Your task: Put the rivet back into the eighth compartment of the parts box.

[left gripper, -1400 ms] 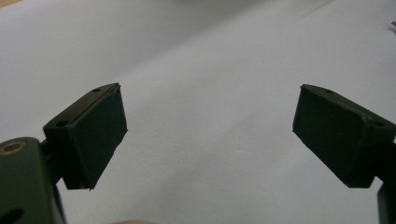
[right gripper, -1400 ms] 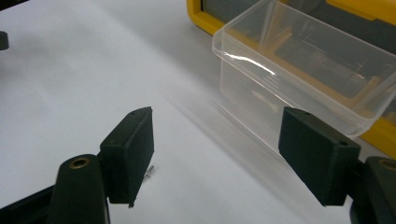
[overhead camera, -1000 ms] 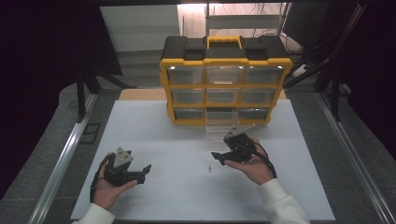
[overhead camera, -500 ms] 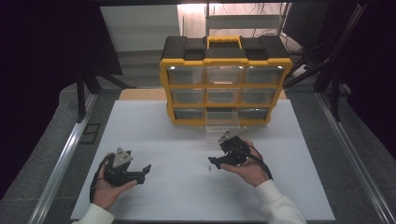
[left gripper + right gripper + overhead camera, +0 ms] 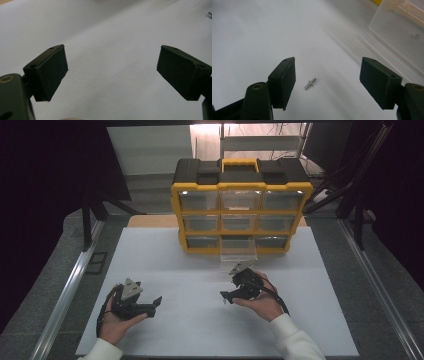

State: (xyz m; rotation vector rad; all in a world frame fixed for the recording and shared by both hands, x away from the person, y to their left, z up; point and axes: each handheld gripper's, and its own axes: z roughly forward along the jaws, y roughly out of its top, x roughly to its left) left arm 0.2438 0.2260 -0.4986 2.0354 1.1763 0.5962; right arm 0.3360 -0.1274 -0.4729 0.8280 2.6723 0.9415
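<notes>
Right gripper view: jaws apart over a small metal pin (image 5: 310,83).
Pin lay loose on the white table (image 5: 249,30), near the pulled-out clear drawer (image 5: 404,32). Right gripper (image 5: 327,82) hovered, pickup seemingly pending; next, lower and close squarely. Left gripper (image 5: 112,72) idled, jaws apart, empty.

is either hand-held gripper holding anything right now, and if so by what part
Nothing is held. The right hand-held gripper stands open over a small metal pin lying on the white table, its pads clear of it. The left hand-held gripper is open and empty.
</notes>
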